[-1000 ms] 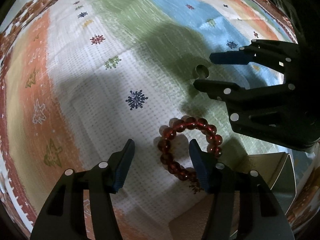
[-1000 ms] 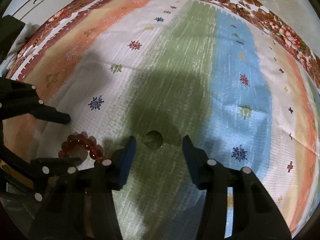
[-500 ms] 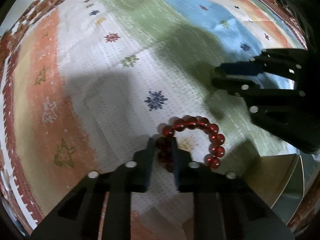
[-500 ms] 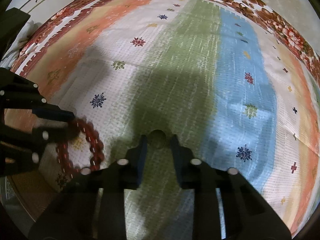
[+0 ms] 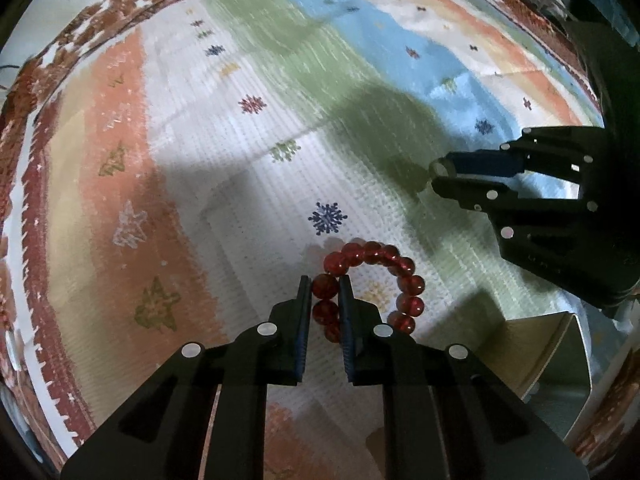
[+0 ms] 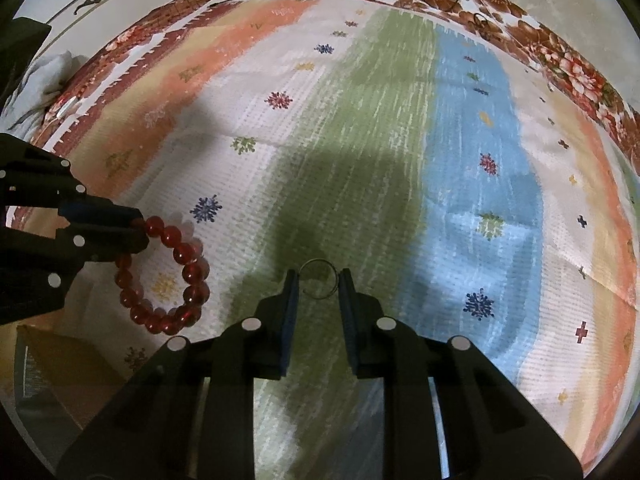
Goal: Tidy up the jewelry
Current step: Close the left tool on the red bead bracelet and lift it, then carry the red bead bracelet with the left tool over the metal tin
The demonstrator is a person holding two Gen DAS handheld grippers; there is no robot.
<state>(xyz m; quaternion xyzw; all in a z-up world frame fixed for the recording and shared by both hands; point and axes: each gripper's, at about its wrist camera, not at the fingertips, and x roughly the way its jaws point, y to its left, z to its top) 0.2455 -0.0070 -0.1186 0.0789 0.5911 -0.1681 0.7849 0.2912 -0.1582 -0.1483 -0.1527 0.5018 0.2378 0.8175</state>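
A bracelet of red beads (image 5: 400, 268) hangs from my left gripper (image 5: 325, 282), which is shut on a few of its beads close above the striped cloth. From the right wrist view the bracelet (image 6: 188, 276) dangles as a loop below the left gripper (image 6: 141, 227) at the left edge. A thin metal ring (image 6: 318, 261) stands between the pads of my right gripper (image 6: 318, 276), which is shut on it over the green stripe. In the left wrist view the right gripper (image 5: 435, 176) reaches in from the right with the ring (image 5: 440, 168) at its tips.
A striped woven cloth (image 6: 480, 208) with small snowflake motifs covers the surface. An open cardboard box (image 5: 540, 348) sits close beside the bracelet, also showing as the box (image 6: 48, 364) at the lower left of the right wrist view. A floral border (image 6: 560, 60) runs along the cloth's far side.
Both grippers went from open to shut. The left one closed on the bracelet's beads and rose a little with it. The right one closed on the ring and stayed in place.
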